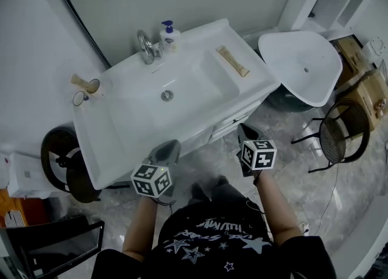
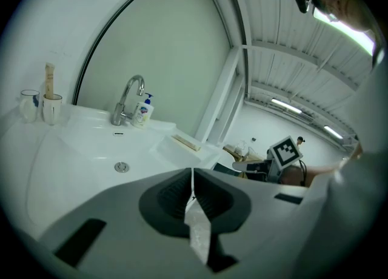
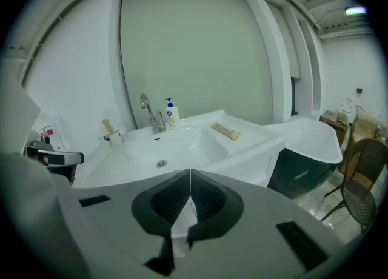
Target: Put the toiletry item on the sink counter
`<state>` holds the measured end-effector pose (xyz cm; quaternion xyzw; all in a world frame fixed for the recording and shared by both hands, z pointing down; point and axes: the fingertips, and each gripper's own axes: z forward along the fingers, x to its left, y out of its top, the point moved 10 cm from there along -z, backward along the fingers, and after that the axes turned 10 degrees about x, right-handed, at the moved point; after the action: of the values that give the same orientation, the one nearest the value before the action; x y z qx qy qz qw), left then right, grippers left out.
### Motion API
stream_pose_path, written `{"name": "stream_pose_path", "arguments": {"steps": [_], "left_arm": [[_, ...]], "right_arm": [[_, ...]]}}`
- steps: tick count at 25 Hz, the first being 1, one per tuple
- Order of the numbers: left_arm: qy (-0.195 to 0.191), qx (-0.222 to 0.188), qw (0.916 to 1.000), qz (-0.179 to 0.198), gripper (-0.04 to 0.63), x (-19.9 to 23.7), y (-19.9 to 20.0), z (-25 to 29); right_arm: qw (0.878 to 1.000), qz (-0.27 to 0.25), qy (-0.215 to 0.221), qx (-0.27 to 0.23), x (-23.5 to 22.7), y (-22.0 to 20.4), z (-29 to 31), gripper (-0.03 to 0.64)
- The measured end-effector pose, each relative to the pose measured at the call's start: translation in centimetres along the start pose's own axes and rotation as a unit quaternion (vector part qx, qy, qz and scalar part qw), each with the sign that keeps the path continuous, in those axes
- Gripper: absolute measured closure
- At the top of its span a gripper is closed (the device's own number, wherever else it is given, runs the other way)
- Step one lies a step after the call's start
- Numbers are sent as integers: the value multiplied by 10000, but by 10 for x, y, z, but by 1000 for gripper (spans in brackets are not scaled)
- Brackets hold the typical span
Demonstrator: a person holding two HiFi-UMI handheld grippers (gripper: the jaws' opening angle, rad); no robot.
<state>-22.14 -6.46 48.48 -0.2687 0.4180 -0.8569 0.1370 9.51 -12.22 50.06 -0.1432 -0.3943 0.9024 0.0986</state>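
Observation:
A tan toiletry tube (image 1: pixel 233 61) lies flat on the right ledge of the white sink counter (image 1: pixel 115 156); it also shows in the left gripper view (image 2: pixel 186 143) and the right gripper view (image 3: pixel 225 131). My left gripper (image 1: pixel 170 146) hovers in front of the counter's front edge, its jaws shut with nothing in them (image 2: pixel 193 171). My right gripper (image 1: pixel 244 129) is held off the counter's right front corner, also shut and empty (image 3: pixel 190 174). Both stand well short of the tube.
A faucet (image 1: pixel 145 47) and a soap pump bottle (image 1: pixel 168 36) stand at the back of the basin. Two cups (image 1: pixel 88 90) sit at the counter's left end. A white bathtub (image 1: pixel 303 65) and a mesh chair (image 1: pixel 339 133) are to the right, a dark bin (image 1: pixel 63 165) to the left.

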Motion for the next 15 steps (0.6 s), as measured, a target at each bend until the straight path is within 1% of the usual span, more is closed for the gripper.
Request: {"name": "stream_pose_path", "arguments": {"steps": [6,11,15], "left_arm": [[26,-46,10000,58,572,-20,2,8],[75,-82,9999,21,572,-50,-3,6],[156,-125,9998,55,572,-78,-12,-2]], "right_arm": [[9998,13,122,-133,-12,-1,-6,601],[9994,-35,304,-155,-20,-11,-24,601],[9987,-176,457,-159,-23,-25,-46,601]]}}
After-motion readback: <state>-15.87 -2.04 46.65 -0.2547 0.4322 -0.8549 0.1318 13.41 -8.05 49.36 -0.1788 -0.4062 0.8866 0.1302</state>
